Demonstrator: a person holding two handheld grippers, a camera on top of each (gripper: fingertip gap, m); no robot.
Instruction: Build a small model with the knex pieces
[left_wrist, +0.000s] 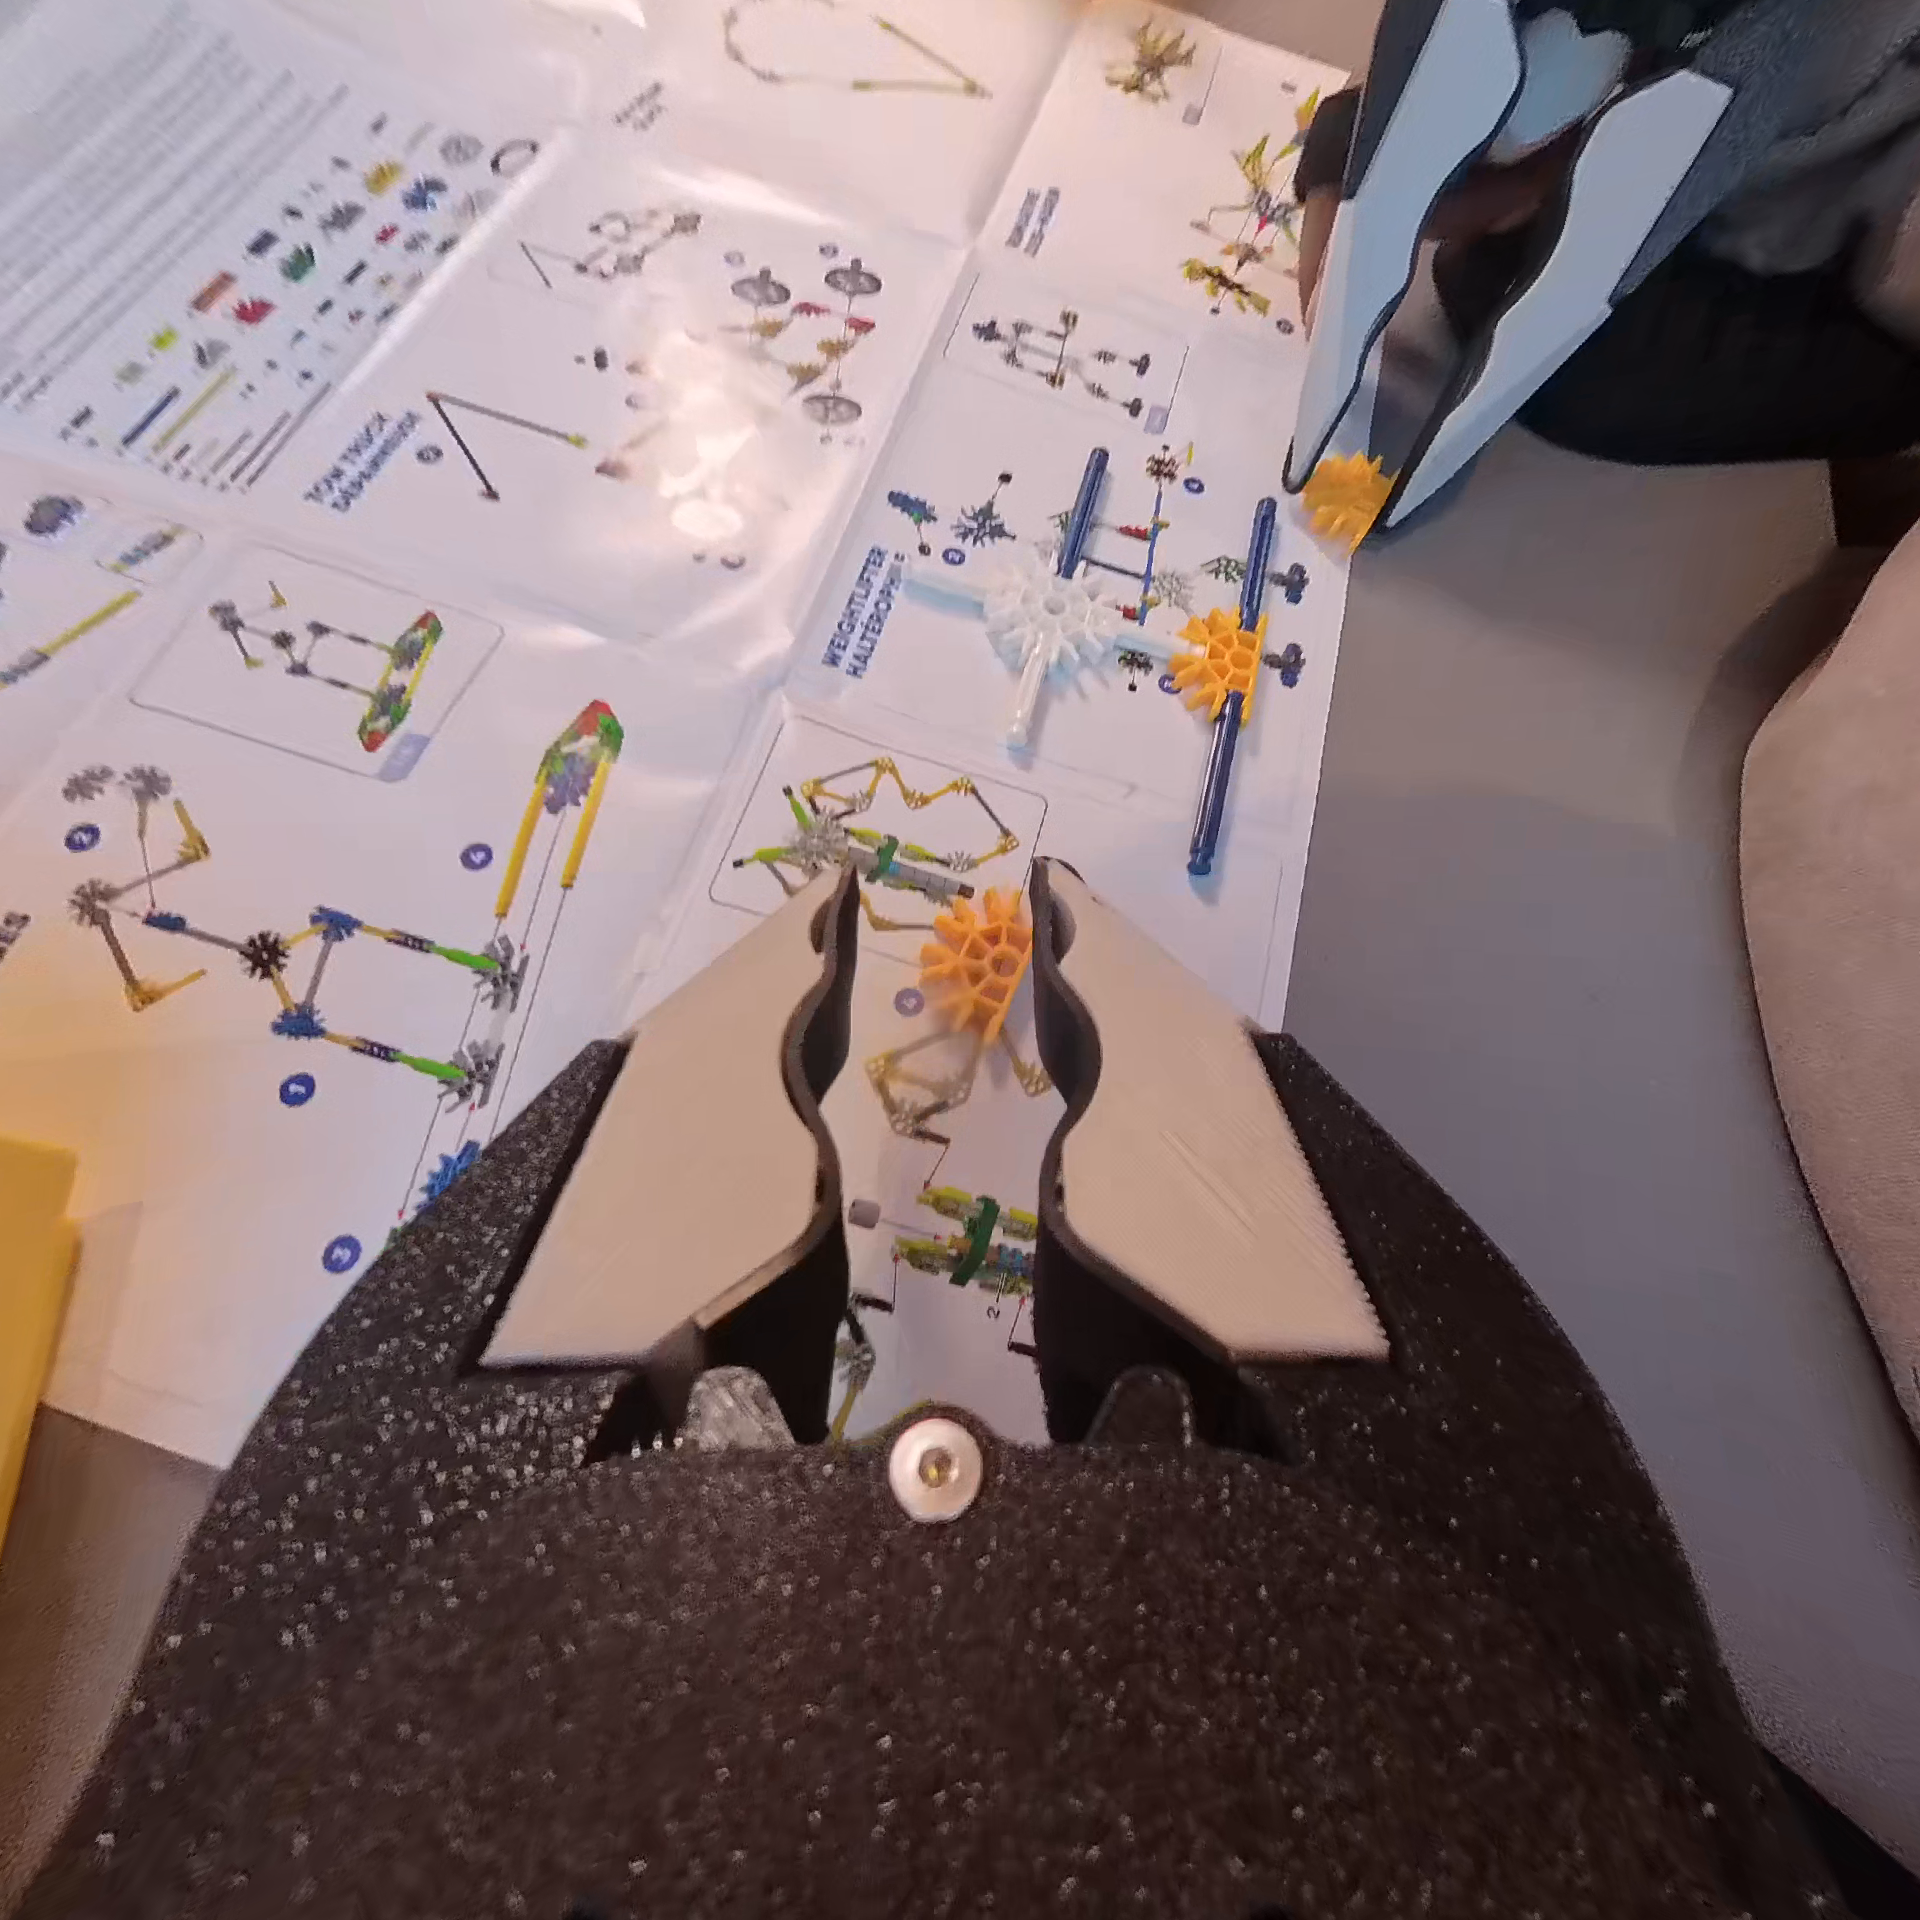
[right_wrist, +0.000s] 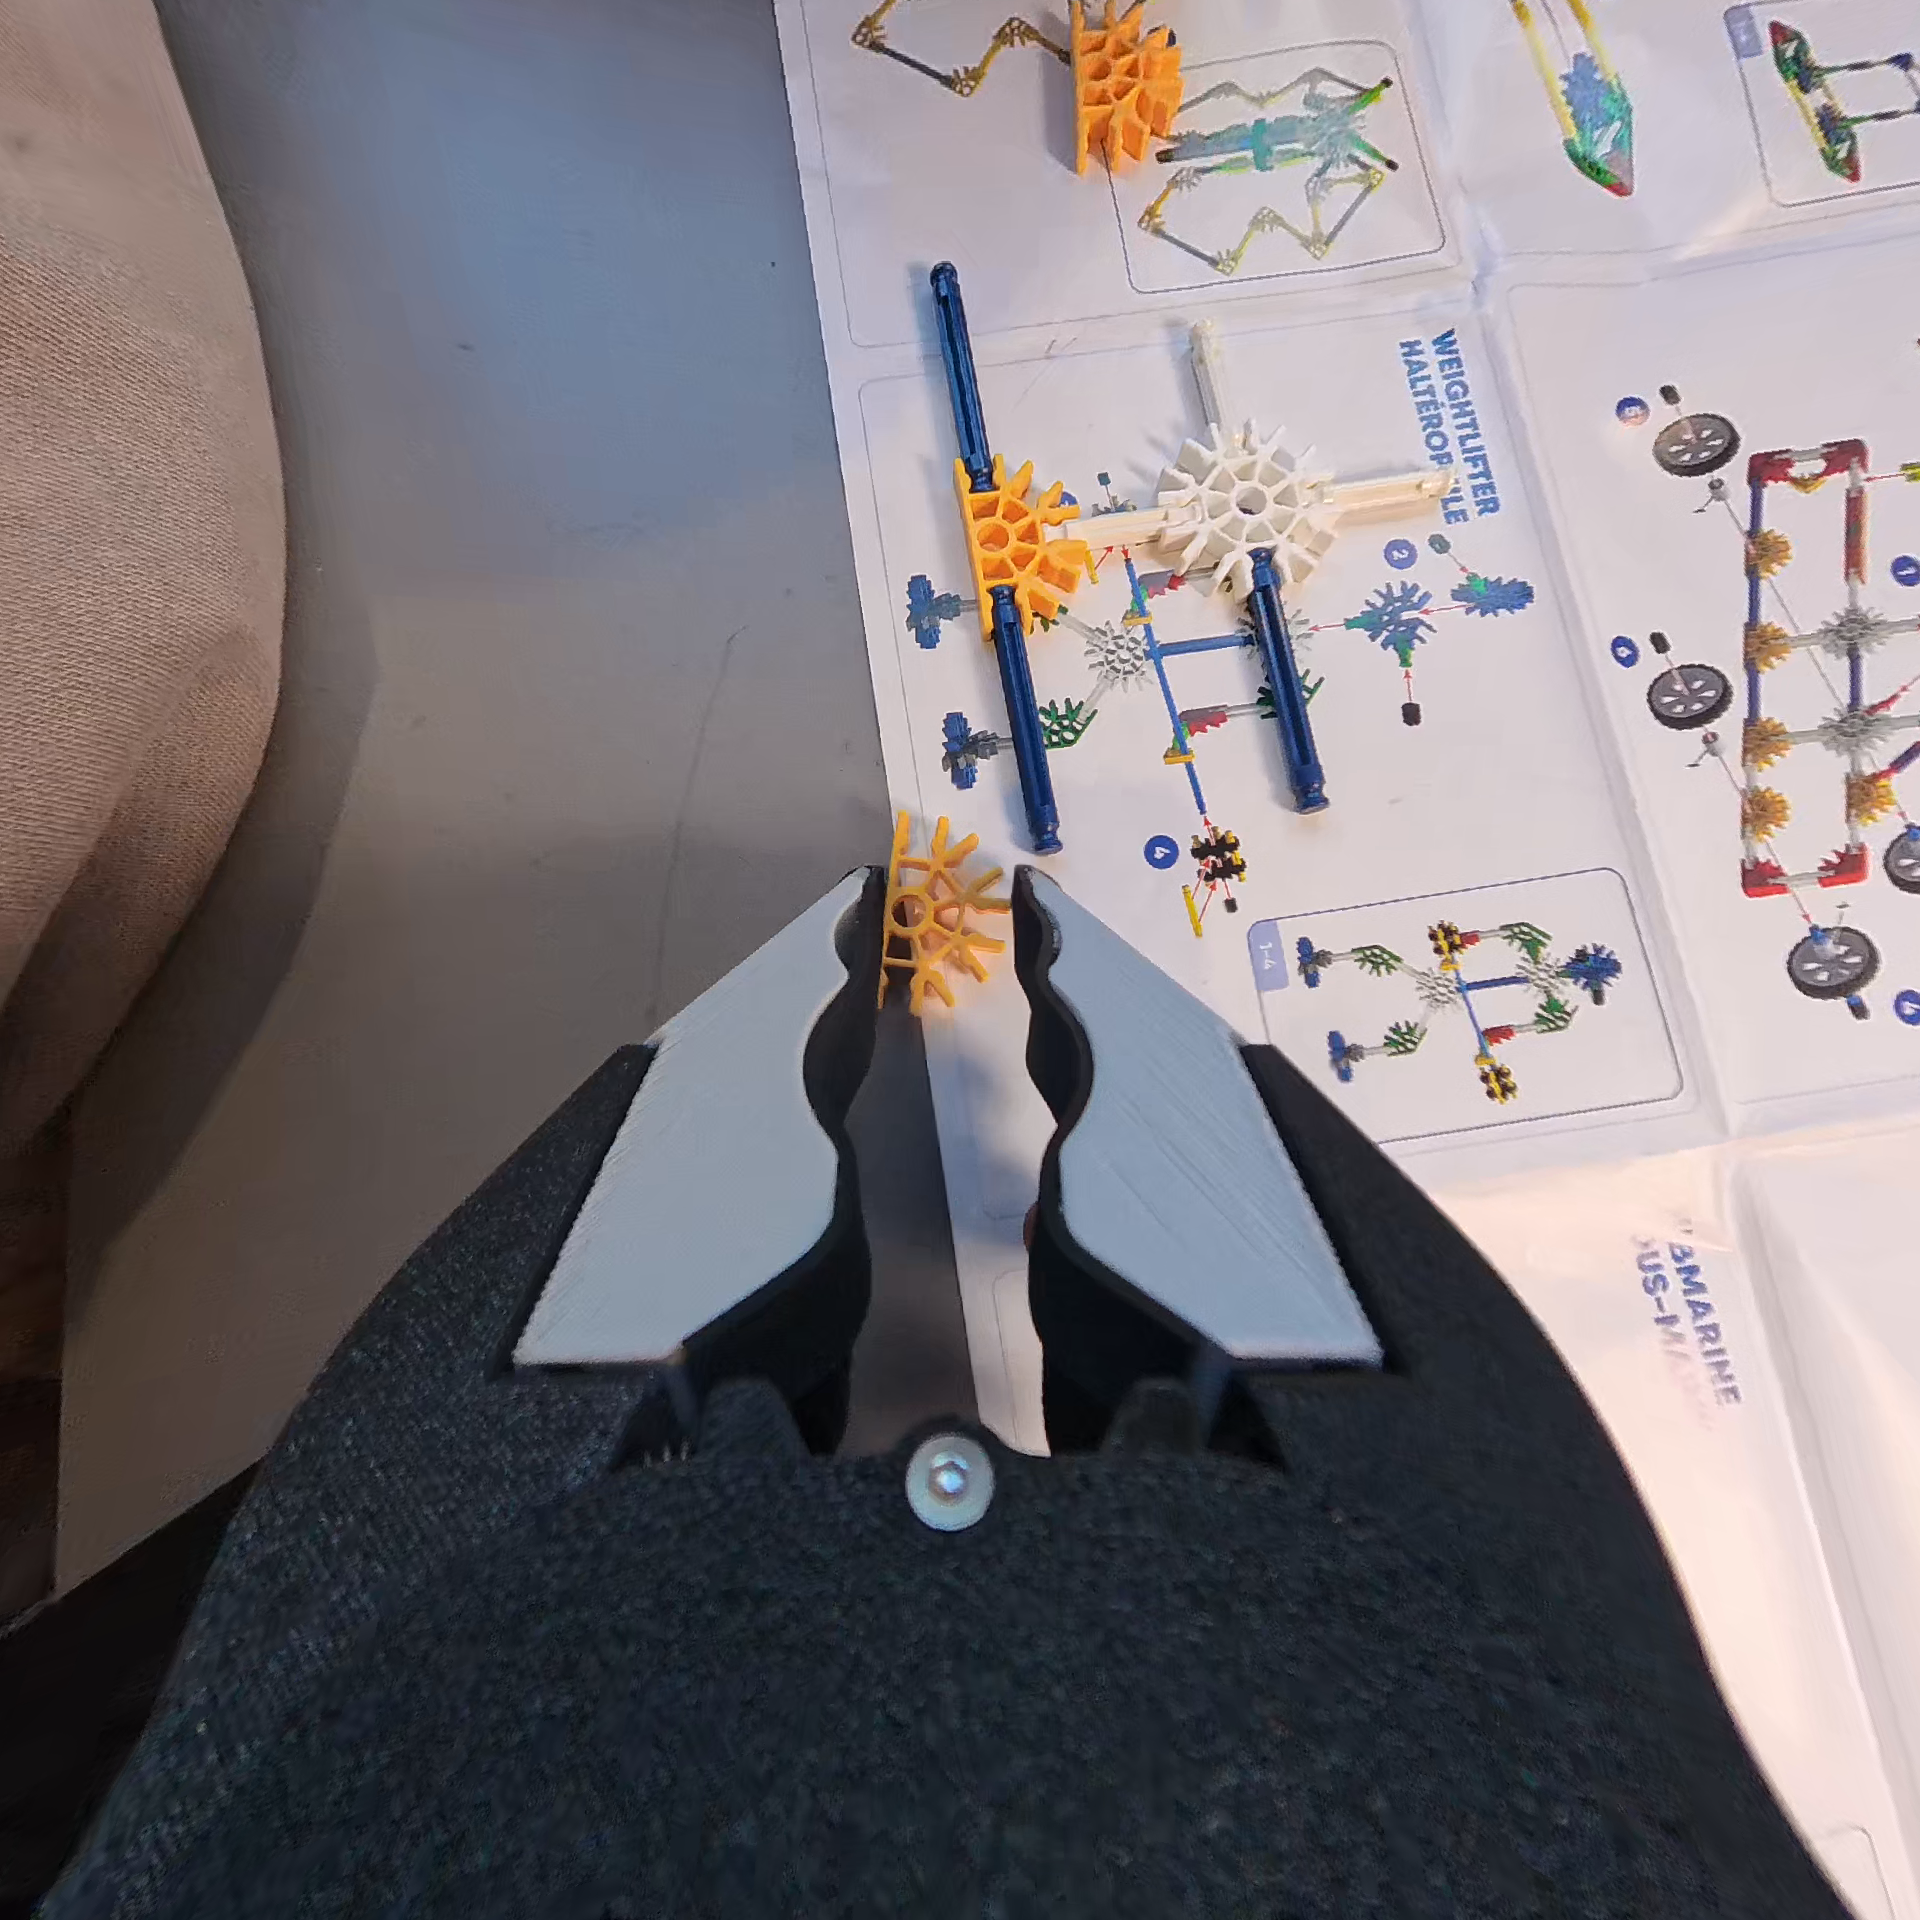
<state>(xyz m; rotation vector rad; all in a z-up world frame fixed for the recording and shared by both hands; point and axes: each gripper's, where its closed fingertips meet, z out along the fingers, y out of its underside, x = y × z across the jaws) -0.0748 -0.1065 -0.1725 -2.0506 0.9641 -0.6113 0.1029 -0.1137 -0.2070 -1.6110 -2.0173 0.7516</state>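
My left gripper (left_wrist: 945, 883) is open above the printed instruction sheet (left_wrist: 520, 623). A loose orange half-round connector (left_wrist: 977, 961) lies on the sheet between its fingertips, next to the right finger. My right gripper (right_wrist: 945, 883) is shut on another orange half-round connector (right_wrist: 940, 920) at the sheet's edge. This gripper also shows in the left wrist view (left_wrist: 1345, 504). Between the two grippers lies a small assembly. It is a white round connector (right_wrist: 1242, 509) with white rods, an orange connector (right_wrist: 1013, 551) on a blue rod (right_wrist: 1023, 717), and a second blue rod (right_wrist: 1283, 686).
The sheet (right_wrist: 1558, 779) covers a grey tabletop (right_wrist: 520, 520). A beige cushion (right_wrist: 104, 520) lies past the table's edge. A yellow box (left_wrist: 31, 1299) sits at the left edge of the left wrist view. The loose orange connector also shows at the top of the right wrist view (right_wrist: 1127, 94).
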